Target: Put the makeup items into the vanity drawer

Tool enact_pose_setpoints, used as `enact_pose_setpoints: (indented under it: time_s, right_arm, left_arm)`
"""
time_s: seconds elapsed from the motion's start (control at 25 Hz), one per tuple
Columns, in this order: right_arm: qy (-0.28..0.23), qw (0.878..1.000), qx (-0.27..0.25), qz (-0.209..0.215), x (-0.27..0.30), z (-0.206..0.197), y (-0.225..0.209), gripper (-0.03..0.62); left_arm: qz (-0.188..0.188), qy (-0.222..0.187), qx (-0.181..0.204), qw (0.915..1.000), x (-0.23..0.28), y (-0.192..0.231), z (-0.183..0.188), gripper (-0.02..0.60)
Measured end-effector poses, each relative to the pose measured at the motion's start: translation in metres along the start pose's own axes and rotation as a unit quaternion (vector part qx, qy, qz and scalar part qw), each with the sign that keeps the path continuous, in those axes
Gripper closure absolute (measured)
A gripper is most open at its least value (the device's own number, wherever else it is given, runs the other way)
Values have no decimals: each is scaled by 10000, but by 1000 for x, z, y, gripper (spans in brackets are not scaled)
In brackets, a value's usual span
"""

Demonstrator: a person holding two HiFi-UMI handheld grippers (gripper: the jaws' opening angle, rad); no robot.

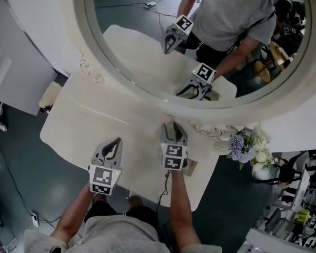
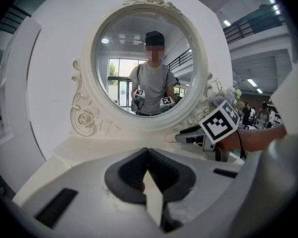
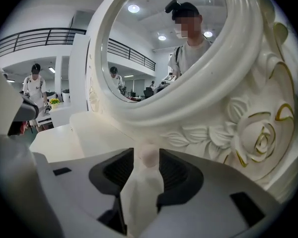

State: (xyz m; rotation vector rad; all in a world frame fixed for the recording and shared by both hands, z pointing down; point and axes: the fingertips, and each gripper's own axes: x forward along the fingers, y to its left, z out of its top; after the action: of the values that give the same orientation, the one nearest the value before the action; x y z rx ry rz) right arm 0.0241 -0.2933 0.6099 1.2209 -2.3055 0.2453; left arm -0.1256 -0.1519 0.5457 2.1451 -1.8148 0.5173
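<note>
A small pale pink rounded item lies on the white vanity top, close under the mirror's carved frame. My right gripper is open around it, one finger on each side, and I cannot tell if either pad touches it. In the head view that gripper points at the mirror's base and hides the item. My left gripper hovers over the tabletop to the left, shut with nothing in it; its fingertips meet in its own view. No drawer is in view.
The round mirror stands at the back of the table and reflects both grippers and the person. A bunch of pale flowers sits at the right end. A small tan thing lies beside my right gripper's marker cube. Dark floor surrounds the table.
</note>
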Motion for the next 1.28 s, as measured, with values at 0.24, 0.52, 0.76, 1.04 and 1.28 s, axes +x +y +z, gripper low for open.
enact_pose_setpoints:
  time_s: [0.24,0.52,0.76,1.04,1.28]
  right_arm:
    - [179,9998,-64,-2,9,-1,0,427]
    - [181,9997,-140,-105,13,1,-2,485]
    - [100,9997,-166,-123,5,6,0,500]
    - [-218,9995,-128,-164,-36,18,6,503]
    - [-411,9985,-103,-333,-81,21,8,503]
  left_arm:
    - [106,43,-80,9999,-2,12,-4,580]
    - [138,21,-86,9999,-3,17,-3,580]
    - [115,5,-71,9999,-6,18,-3,580]
    - [-82,-106,48,9999,-13,5,9,580]
    - [-362,-252,213,9988,-20,-15,22,580]
